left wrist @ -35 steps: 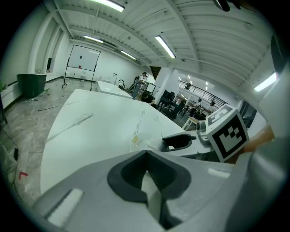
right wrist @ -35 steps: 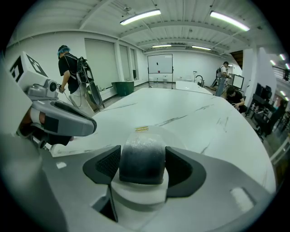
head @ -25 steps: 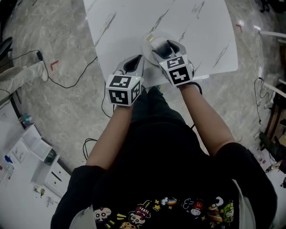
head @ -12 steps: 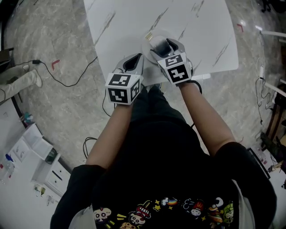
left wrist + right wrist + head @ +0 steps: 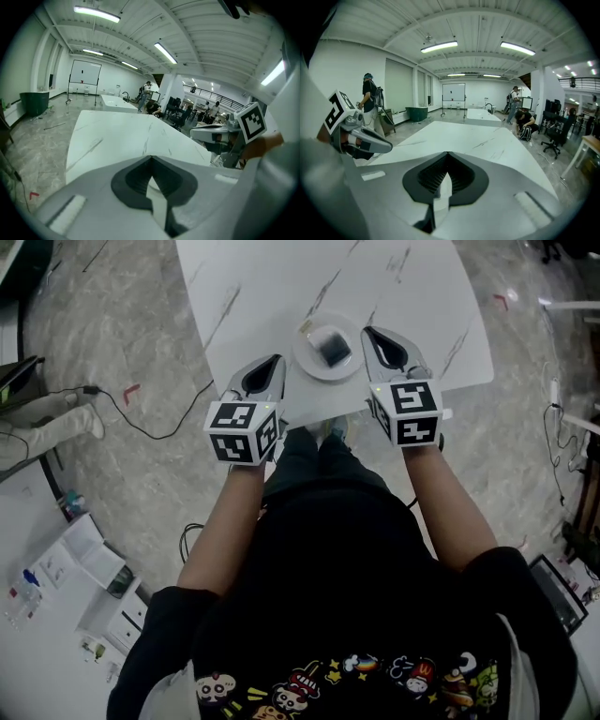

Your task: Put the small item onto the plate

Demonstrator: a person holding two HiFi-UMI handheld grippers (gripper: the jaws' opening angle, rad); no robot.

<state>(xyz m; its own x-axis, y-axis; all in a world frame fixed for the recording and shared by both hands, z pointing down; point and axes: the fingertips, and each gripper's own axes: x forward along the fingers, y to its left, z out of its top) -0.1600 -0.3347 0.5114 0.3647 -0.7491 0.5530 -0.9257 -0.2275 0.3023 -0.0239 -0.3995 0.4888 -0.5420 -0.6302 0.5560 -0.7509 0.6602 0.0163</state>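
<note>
A round white plate point(image 5: 309, 360) sits near the front edge of the white marble table point(image 5: 281, 287). A small dark item point(image 5: 331, 346) lies in the plate's middle, with nothing touching it. My right gripper point(image 5: 367, 332) hangs just right of the plate, jaws shut and empty; its own view shows the fingertips point(image 5: 447, 153) meeting over bare tabletop. My left gripper point(image 5: 278, 359) is just left of the plate, also shut and empty point(image 5: 150, 157). Each gripper view shows the other gripper at its side.
A small tan object point(image 5: 305, 327) rests at the plate's far-left rim. The table's front edge runs right under both grippers. Cables point(image 5: 150, 418) trail on the marble floor at left, near white boxes point(image 5: 84, 568). People stand far off in the hall.
My right gripper has drawn back to the right, off the plate, and the dark item now lies uncovered on the plate. My left gripper shifted slightly left.
</note>
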